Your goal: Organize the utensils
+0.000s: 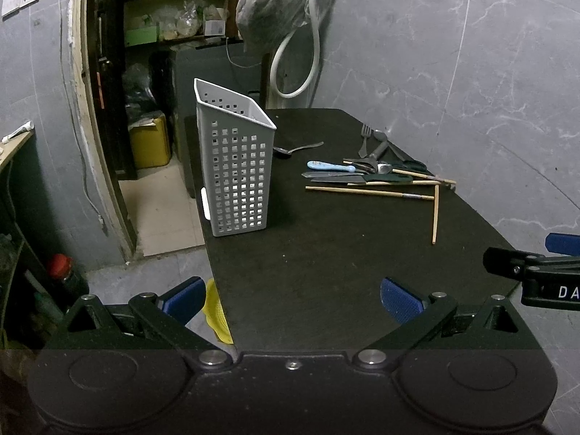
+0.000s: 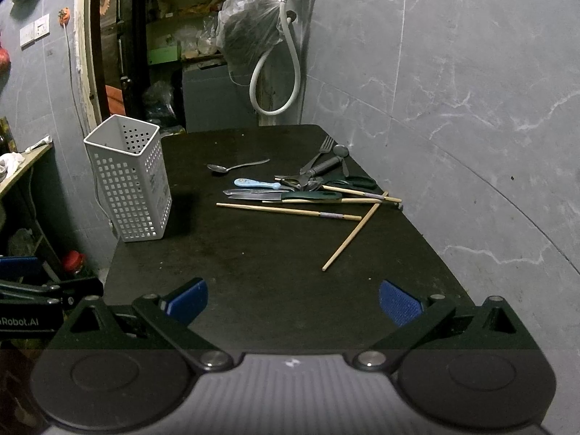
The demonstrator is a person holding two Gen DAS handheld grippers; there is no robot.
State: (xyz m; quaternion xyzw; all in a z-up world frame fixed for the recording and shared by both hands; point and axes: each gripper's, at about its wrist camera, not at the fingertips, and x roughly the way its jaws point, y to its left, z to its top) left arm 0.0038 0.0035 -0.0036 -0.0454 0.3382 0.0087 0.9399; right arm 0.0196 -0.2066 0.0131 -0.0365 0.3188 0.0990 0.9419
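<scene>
With both the left tongs (image 1: pixel 293 299) and right tongs (image 2: pixel 293 299) held wide and empty, the loose chopstick (image 2: pixel 354 232) nearest ahead of the right tongs is judged best pinched mid-shaft and carried to the basket (image 2: pixel 128 177) ahead-left.

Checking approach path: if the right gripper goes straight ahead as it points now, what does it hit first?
Probably bare table first. The right gripper is open and aimed past the loose chopstick; beyond lies the utensil pile. Depth is unclear.
</scene>
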